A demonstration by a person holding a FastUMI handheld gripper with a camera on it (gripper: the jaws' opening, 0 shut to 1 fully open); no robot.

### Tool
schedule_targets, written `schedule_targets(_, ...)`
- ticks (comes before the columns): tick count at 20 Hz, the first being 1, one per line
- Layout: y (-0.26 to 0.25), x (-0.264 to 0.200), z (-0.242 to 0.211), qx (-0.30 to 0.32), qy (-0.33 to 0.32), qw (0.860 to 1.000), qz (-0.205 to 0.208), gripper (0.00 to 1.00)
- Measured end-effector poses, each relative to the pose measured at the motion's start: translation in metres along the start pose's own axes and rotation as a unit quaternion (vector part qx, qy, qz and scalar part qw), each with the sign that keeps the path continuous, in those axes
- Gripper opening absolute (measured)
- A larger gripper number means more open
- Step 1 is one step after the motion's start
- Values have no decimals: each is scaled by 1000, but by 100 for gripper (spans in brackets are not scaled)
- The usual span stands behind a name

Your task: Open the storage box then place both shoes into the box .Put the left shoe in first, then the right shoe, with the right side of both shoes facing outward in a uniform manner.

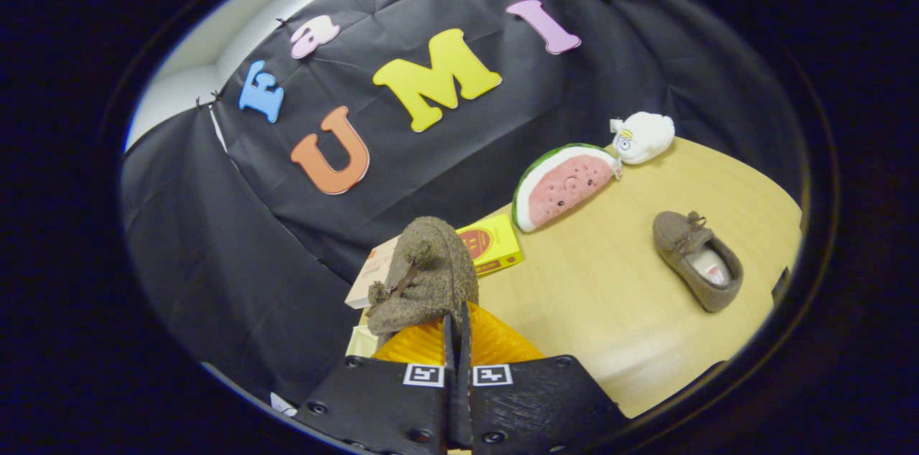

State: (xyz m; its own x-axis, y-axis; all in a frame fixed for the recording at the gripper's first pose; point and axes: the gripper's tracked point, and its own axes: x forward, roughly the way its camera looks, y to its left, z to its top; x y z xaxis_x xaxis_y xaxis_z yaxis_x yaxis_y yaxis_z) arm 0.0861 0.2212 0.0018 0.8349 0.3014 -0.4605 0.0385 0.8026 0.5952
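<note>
The gripper point(455, 329) is seen at the bottom centre of the frame with its fingers drawn together on the rim of 1 brown shoe point(423, 275), which is held lifted above an orange ribbed surface point(495, 344). This surface is judged to be part of the storage box, but its state, open or closed, cannot be told. The second shoe point(696, 260) is seen lying on the desk point(596, 311) at the right of the frame, well apart from the gripper, with its opening facing up.

Risks:
1. The held shoe is pinched at a thin edge only. Slippage or rotation is possible, because the fabric is soft and fuzzy.
2. Which shoe is left and which is right cannot be confirmed; a wrong order or facing may result.
3. The yellow carton point(492, 243) and the pale book point(373, 272) lie just beyond the held shoe and may be struck.

Materials: both shoes are of felted, woolly cloth with small bows. The watermelon plush point(563, 186) is a half-round cushion. The white plush point(642, 137) beside it is rounded. The desk is smooth pale wood.
</note>
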Motion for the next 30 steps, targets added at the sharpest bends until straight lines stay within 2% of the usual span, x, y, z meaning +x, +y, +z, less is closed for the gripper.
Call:
schedule_targets(3, 42, 8, -20, -9, 4, 1000, 20, 0)
schedule_targets(9, 87, 31, -71, -26, 21, 999, 23, 0)
schedule_targets(15, 89, 61, -109, -39, 25, 999, 3, 0)
schedule_targets(20, 97, 77, -139, -20, 43, 999, 3, 0)
schedule_targets(23, 100, 82, -158, -40, 54, 998, -6, 0)
schedule_targets(26, 103, 88, -175, -44, 73, 996, -3, 3)
schedule_targets(30, 108, 91, -190, -78, 94, 992, 14, 20)
